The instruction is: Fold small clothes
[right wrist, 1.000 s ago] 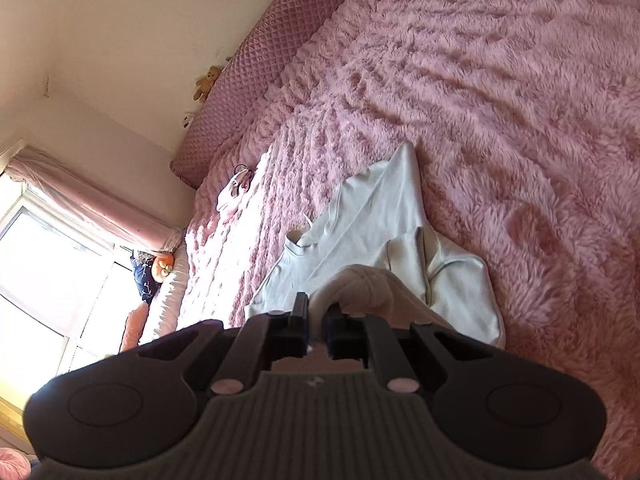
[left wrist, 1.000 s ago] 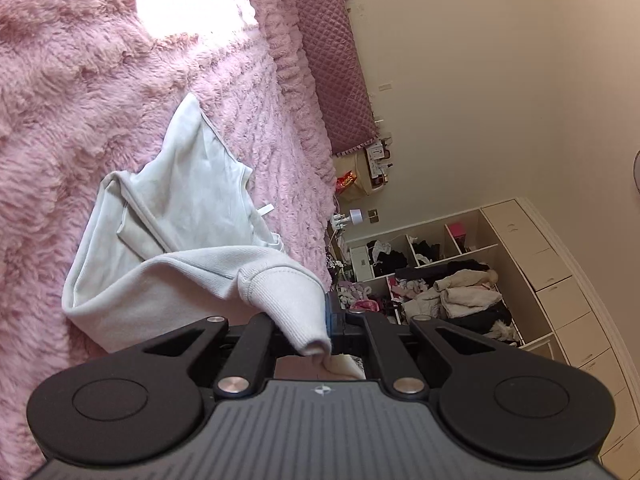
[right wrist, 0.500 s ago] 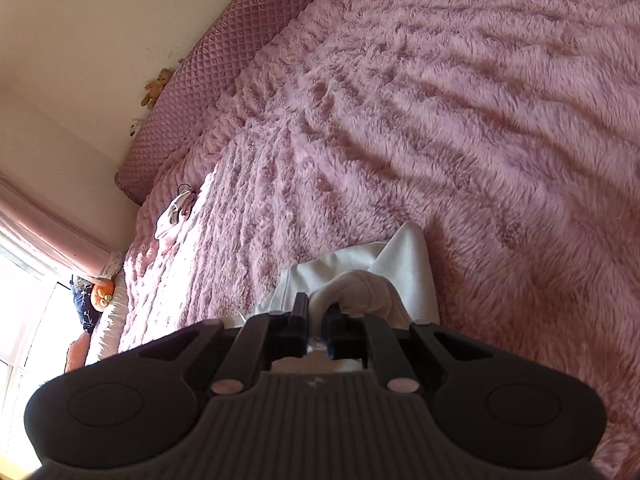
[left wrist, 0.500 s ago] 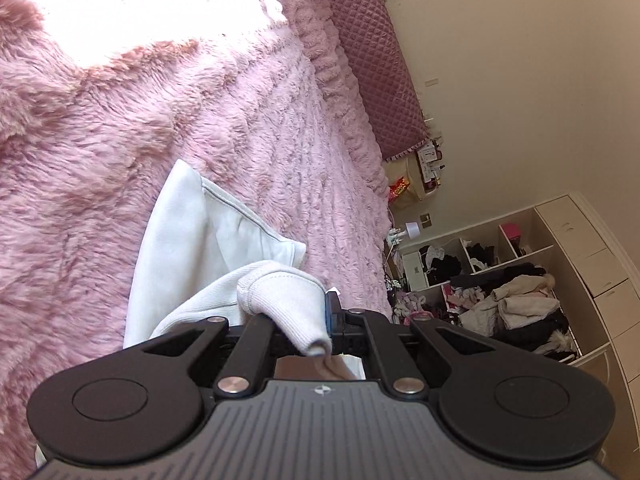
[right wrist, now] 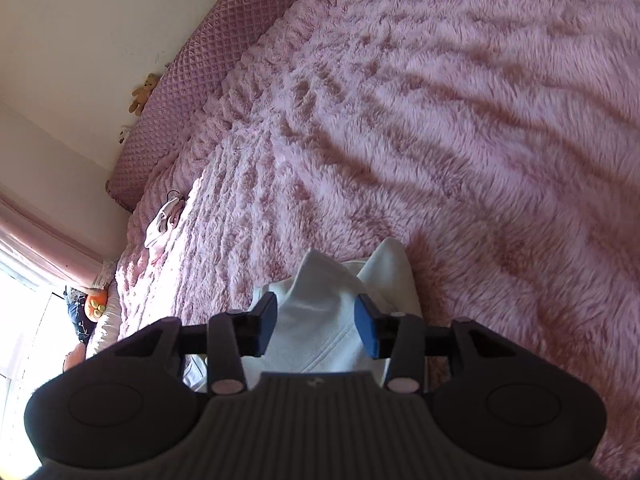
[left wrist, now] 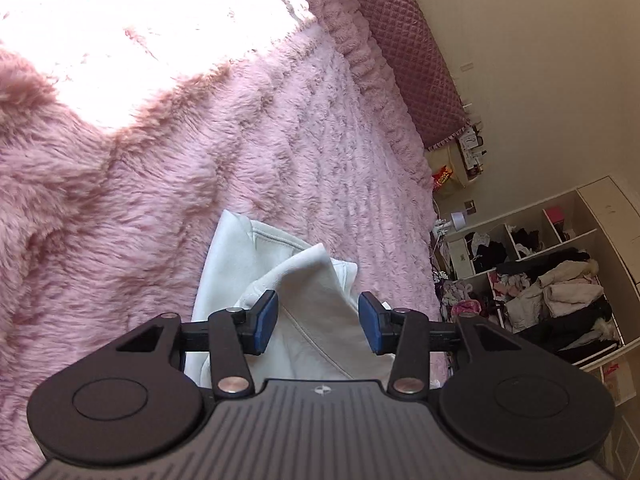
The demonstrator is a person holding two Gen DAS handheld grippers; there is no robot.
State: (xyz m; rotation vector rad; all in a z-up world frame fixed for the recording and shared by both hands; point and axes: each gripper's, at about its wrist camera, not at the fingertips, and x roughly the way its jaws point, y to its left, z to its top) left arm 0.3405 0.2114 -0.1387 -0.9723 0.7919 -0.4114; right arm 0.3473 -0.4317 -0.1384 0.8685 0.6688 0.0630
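Observation:
A small white garment (left wrist: 296, 280) lies folded over on the pink furry bedspread (left wrist: 160, 168). My left gripper (left wrist: 318, 322) is open just above it, blue pads apart, holding nothing. The same white garment (right wrist: 320, 300) shows in the right wrist view, and my right gripper (right wrist: 316, 328) is open over it with the fabric lying between and under the fingers. Most of the garment is hidden beneath both gripper bodies.
A quilted mauve headboard cushion (left wrist: 404, 52) runs along the wall. Open shelves with piled clothes (left wrist: 552, 280) stand beyond the bed's edge. A small pale pink item (right wrist: 164, 220) lies on the bed near the window side. A teddy bear (right wrist: 143, 93) sits on the headboard.
Both grippers carried the garment's edge forward over the rest of it, then opened and let go. The fabric now lies folded on the bedspread.

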